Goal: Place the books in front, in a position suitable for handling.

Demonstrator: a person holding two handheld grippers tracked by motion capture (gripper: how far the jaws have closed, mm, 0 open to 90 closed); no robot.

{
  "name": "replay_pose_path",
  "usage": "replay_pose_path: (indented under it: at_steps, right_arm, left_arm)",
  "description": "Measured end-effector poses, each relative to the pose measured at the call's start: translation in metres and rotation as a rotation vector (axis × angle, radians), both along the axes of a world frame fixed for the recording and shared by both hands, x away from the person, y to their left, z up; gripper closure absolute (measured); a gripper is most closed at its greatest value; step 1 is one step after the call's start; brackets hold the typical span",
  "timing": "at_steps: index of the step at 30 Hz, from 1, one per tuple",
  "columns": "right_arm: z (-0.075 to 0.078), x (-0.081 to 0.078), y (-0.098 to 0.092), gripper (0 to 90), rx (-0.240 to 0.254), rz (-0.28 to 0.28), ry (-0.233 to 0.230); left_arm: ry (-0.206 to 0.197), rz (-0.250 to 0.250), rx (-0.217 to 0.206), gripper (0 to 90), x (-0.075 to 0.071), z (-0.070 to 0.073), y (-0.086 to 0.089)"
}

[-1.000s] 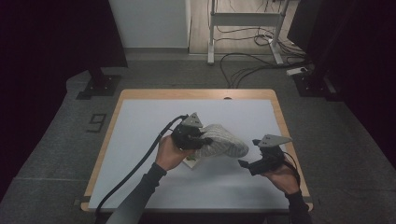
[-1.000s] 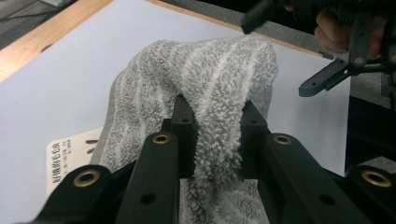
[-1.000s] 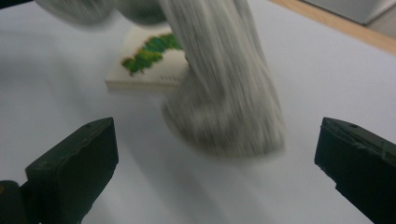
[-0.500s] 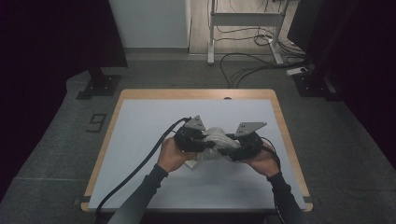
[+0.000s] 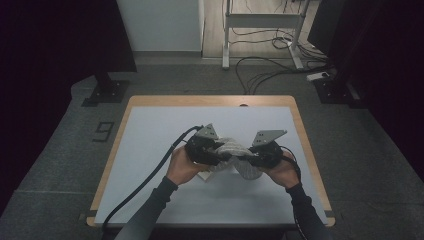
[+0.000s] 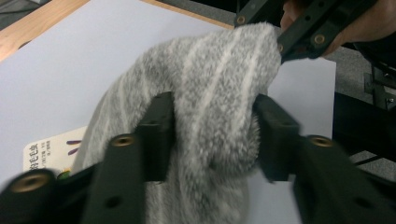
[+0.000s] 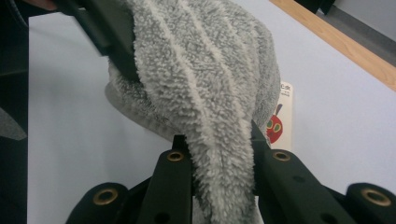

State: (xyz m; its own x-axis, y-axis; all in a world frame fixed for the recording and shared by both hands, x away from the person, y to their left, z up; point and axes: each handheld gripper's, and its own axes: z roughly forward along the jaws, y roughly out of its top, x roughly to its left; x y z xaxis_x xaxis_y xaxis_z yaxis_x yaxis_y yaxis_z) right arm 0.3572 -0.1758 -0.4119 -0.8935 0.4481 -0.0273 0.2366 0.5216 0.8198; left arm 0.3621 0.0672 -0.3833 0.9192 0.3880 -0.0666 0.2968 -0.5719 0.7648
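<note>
Fluffy grey striped sock held up just above the counter, mid-counter toward the near side, stretched between both tools. Right tool has just been closing, now pinched tight on one end of the sock. Left tool has just been opening; jaws part-open with the sock bunched between them, pads brushing the pile. Card label hangs beneath. Handover to the right looks nearly done; laying out or folding remains.
</note>
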Motion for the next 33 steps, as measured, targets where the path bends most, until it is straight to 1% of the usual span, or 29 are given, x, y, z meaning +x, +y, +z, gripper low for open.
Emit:
replay_pose_path:
  at_steps: [1, 3, 4, 6, 7, 8, 9, 11, 12, 14, 15, 16, 17, 18, 19, 20, 22, 23, 24, 26, 27, 28, 30, 31, 32, 33]
  right_arm:
    - [0.001, 0.0, -0.002, 77.7, -0.001, -0.008, -0.003]
    - [0.002, 0.0, -0.003, 77.7, 0.0, -0.013, -0.008]
    - [0.004, 0.0, -0.006, 77.7, 0.006, -0.021, -0.01]
    - [0.006, 0.0, -0.008, 77.7, 0.005, -0.026, -0.014]
    - [0.008, 0.0, -0.011, 77.7, 0.003, -0.037, -0.022]
    - [0.008, 0.0, -0.011, 77.7, 0.003, -0.037, -0.022]
    - [0.011, 0.0, -0.015, 77.8, 0.007, -0.048, -0.025]
    - [0.014, -0.001, -0.019, 77.8, 0.009, -0.058, -0.031]
    - [0.015, -0.001, -0.021, 77.8, 0.012, -0.062, -0.032]
    - [0.016, -0.002, -0.024, 77.8, 0.013, -0.068, -0.035]
    - [0.019, -0.004, -0.028, 77.9, 0.015, -0.078, -0.038]
    - [0.021, -0.005, -0.03, 77.8, 0.015, -0.082, -0.041]
    - [0.021, -0.005, -0.03, 77.8, 0.015, -0.082, -0.041]
    - [0.022, -0.006, -0.033, 77.8, 0.015, -0.087, -0.042]
    - [0.025, -0.008, -0.038, 77.8, 0.012, -0.095, -0.047]
    - [0.025, -0.008, -0.038, 77.8, 0.012, -0.095, -0.047]
    - [0.028, -0.011, -0.043, 77.8, 0.013, -0.106, -0.052]
    - [0.03, -0.015, -0.048, 77.8, 0.008, -0.116, -0.055]
    - [0.03, -0.015, -0.048, 77.8, 0.008, -0.116, -0.055]
    - [0.033, -0.021, -0.057, 77.8, -0.003, -0.139, -0.058]
    - [0.033, -0.021, -0.057, 77.8, -0.003, -0.139, -0.058]
    - [0.034, -0.025, -0.064, 77.8, -0.005, -0.152, -0.058]
    - [0.034, -0.03, -0.071, 77.7, -0.006, -0.168, -0.057]
    - [0.034, -0.03, -0.071, 77.7, -0.006, -0.168, -0.057]
    - [0.034, -0.035, -0.078, 77.7, -0.011, -0.185, -0.053]
    - [0.033, -0.037, -0.082, 77.7, -0.012, -0.193, -0.055]
  left_arm:
    - [-0.004, 0.02, 0.002, 39.4, -0.001, 0.001, 0.003]
    - [-0.002, 0.028, -0.001, 32.6, -0.001, 0.001, 0.006]
    - [0.003, 0.041, -0.011, 28.7, -0.001, 0.001, 0.011]
    - [0.006, 0.044, -0.008, 22.9, -0.002, 0.001, 0.013]
    - [-0.006, 0.066, 0.001, 20.0, -0.003, 0.0, 0.018]
    - [-0.006, 0.066, 0.001, 17.4, -0.003, 0.0, 0.018]
    - [-0.028, 0.09, 0.013, 14.6, -0.006, 0.0, 0.025]
    - [-0.032, 0.099, 0.017, 12.5, -0.007, 0.0, 0.028]
    - [-0.036, 0.112, 0.021, 11.2, -0.009, -0.002, 0.034]
    - [-0.038, 0.12, 0.026, 9.5, -0.011, -0.003, 0.037]
    - [-0.043, 0.129, 0.047, 7.0, -0.013, -0.007, 0.043]
    - [-0.048, 0.14, 0.059, 5.8, -0.015, -0.009, 0.046]
    - [-0.048, 0.14, 0.059, 4.2, -0.015, -0.009, 0.046]
    - [-0.051, 0.147, 0.071, 4.2, -0.016, -0.012, 0.049]
    - [-0.057, 0.163, 0.094, 2.3, -0.019, -0.017, 0.055]
    - [-0.057, 0.163, 0.094, 0.8, -0.019, -0.017, 0.055]
    - [-0.056, 0.179, 0.108, 0.0, -0.022, -0.022, 0.061]
    - [-0.051, 0.189, 0.108, 0.0, -0.025, -0.028, 0.069]
    - [-0.051, 0.189, 0.108, 0.0, -0.025, -0.028, 0.069]
    - [-0.045, 0.207, 0.101, 0.0, -0.027, -0.033, 0.078]
    - [-0.039, 0.215, 0.091, 0.0, -0.028, -0.036, 0.083]
    - [-0.023, 0.234, 0.065, 0.0, -0.03, -0.04, 0.095]
    - [-0.028, 0.26, 0.044, 0.0, -0.033, -0.045, 0.106]
    - [-0.028, 0.26, 0.044, 0.0, -0.033, -0.045, 0.106]
    - [-0.039, 0.29, 0.031, 0.0, -0.036, -0.05, 0.118]
    - [-0.039, 0.29, 0.031, 0.0, -0.036, -0.05, 0.118]
